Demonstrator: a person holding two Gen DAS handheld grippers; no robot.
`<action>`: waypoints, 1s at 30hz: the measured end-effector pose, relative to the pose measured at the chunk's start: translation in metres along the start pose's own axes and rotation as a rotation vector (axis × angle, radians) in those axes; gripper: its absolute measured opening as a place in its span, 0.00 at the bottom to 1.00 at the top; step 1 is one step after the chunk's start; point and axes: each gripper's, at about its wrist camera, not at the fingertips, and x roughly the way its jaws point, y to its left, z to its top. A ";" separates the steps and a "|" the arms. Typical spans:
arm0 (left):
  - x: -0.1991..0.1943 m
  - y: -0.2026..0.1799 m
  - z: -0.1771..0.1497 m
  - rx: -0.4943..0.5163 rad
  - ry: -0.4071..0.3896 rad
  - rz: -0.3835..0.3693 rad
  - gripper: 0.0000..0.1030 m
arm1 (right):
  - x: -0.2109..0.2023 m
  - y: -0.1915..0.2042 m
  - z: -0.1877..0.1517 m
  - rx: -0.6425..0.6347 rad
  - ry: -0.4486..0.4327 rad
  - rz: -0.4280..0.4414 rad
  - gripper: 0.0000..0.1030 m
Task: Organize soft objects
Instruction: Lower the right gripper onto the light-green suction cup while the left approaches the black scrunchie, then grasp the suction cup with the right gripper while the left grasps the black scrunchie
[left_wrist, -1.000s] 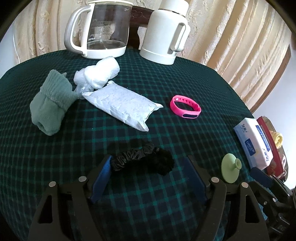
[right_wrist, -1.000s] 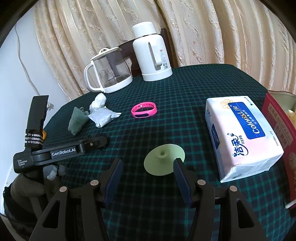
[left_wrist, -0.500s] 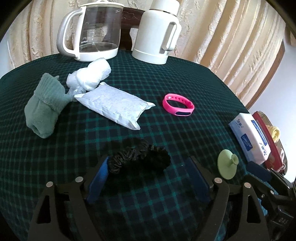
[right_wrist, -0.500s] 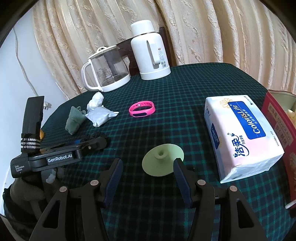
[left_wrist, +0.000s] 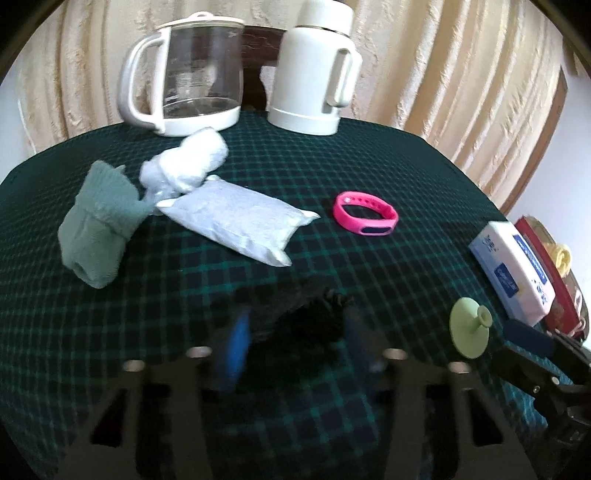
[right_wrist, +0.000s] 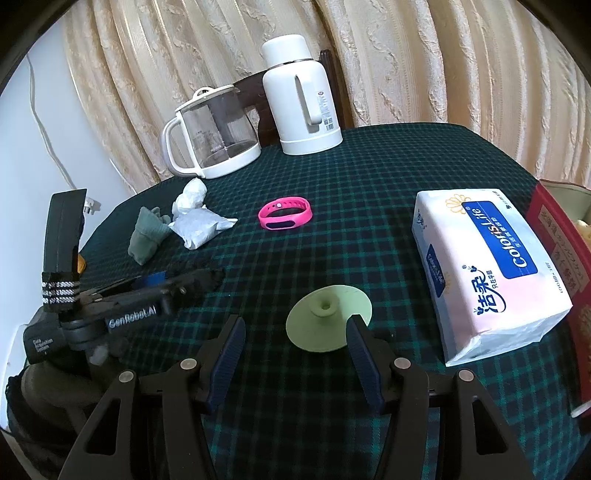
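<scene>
Left gripper (left_wrist: 295, 334), jaws just closing, pinches a black scrunchie (left_wrist: 314, 317); right gripper (right_wrist: 295, 341) hangs spread over a green suction cup (right_wrist: 327, 317); sock (left_wrist: 98, 225), pouch (left_wrist: 236, 221) and wristband (left_wrist: 365, 212) remain unsorted.

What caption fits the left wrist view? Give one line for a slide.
Left gripper, jaws just closing, around a black scrunchie on the checked tablecloth.

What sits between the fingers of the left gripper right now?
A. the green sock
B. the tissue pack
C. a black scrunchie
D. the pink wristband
C: the black scrunchie lies bunched between the left gripper fingers, whose jaws have just been closing on it.
</scene>
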 end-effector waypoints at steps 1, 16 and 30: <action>-0.001 0.004 0.000 -0.017 0.000 -0.010 0.28 | 0.000 0.000 0.000 0.000 0.002 -0.003 0.59; -0.029 0.006 0.003 -0.028 -0.089 -0.070 0.23 | 0.013 -0.001 0.012 0.001 0.017 -0.061 0.41; -0.024 0.011 0.000 -0.051 -0.054 -0.087 0.37 | 0.025 -0.004 0.013 0.001 0.055 -0.106 0.20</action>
